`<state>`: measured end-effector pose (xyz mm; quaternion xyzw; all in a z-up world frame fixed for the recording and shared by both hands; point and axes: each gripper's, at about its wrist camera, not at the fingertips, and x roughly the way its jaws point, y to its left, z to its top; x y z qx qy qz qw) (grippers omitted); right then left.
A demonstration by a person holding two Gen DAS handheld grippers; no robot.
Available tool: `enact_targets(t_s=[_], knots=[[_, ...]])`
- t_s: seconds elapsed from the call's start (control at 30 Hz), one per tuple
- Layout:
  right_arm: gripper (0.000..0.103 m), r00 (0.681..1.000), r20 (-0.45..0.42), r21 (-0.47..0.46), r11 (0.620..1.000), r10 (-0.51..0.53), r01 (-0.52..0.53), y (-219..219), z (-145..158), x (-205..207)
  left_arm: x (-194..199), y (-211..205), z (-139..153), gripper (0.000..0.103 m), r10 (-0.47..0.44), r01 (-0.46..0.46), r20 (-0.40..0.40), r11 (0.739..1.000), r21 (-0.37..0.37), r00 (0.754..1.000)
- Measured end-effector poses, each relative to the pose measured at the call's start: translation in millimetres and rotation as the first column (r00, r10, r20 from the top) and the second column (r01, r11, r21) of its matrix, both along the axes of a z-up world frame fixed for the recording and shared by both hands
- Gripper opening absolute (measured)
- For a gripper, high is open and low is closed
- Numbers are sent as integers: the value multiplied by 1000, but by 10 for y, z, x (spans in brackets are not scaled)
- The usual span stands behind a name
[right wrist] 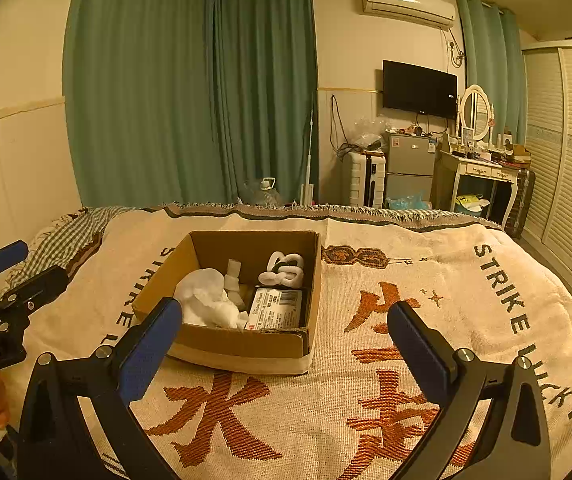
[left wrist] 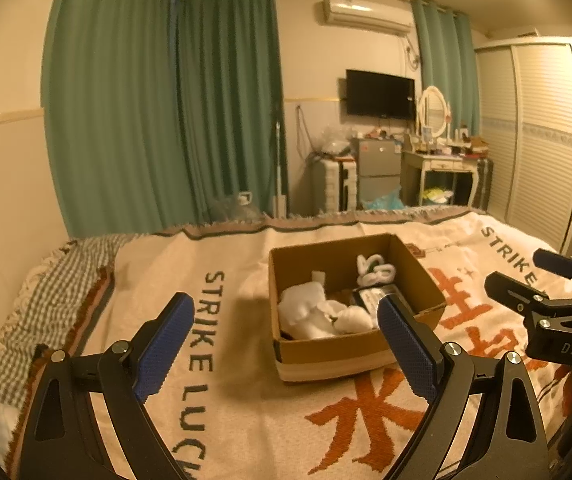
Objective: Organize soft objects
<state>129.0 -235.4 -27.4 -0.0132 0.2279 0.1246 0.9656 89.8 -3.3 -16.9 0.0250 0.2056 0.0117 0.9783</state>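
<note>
Bedspread beneath is soft: both my left tongs (left wrist: 286,344) and right tongs (right wrist: 286,344) gape empty, and pressing the open brown cardboard box (right wrist: 242,344) could tip its white cloths (right wrist: 206,300).

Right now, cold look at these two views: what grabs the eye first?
The open cardboard box sits mid-bed on the cream blanket with big orange characters; inside are a white cloth bundle, a white chain-like piece and a labelled packet. The left gripper and right gripper frame it, both open and empty.
</note>
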Motion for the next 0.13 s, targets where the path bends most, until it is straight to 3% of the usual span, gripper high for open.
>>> enact_targets(t_s=[0.13], knots=[[103,1000,1,-4,1000,2,-2,1,-6,-1,5,-12,-2,94,0,0,-1,1000,2,1000]])
